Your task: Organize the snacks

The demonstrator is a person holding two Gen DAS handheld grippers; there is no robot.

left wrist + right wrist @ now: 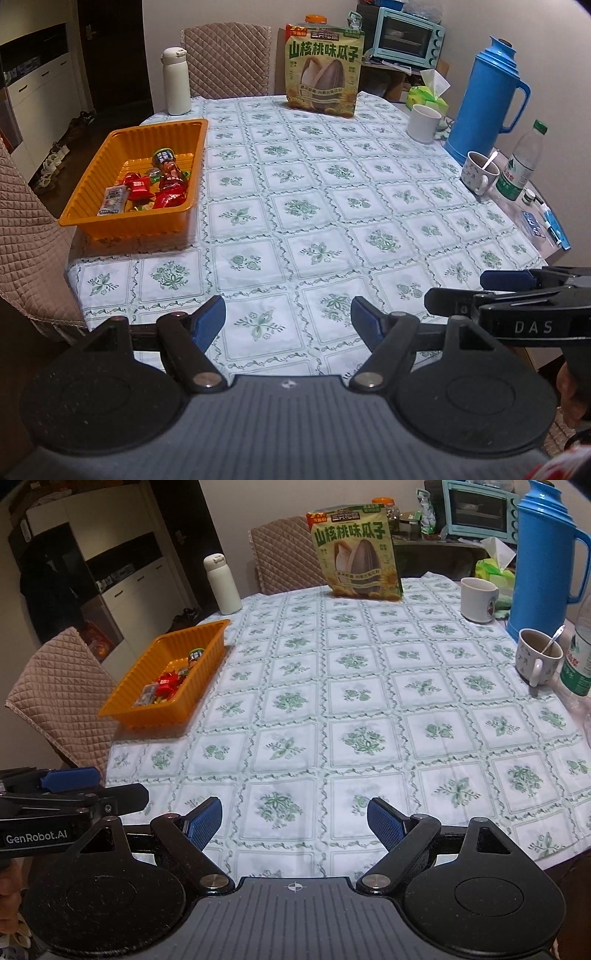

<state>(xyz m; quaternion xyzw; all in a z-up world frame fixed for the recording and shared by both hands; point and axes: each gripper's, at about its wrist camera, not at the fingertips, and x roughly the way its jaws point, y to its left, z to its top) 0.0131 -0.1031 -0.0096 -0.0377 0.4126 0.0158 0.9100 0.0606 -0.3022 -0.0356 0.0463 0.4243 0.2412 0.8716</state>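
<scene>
Two hand-held grippers are seen low at the near edge of the table (332, 206), side by side. The left gripper (288, 319) is spread, nothing between its blue pads; the right gripper (294, 821) is likewise spread and empty.

One orange tray (92, 210) is found ahead and to the left of the left gripper, well apart from it. The snacks (155, 188) are gathered inside it: several red-wrapped pieces, one pale packet and one dark green-capped item (an exact count cannot be made from the heap).

One large bag of sunflower seeds (323, 70) is stood upright far ahead of both grippers, at the table's far edge.

Ahead and to the right of the right gripper, two mugs are counted: one plain (478, 598), one holding a spoon (537, 657). One blue thermos (543, 557) is placed beside them, and one white flask (222, 583) far ahead to the left.
</scene>
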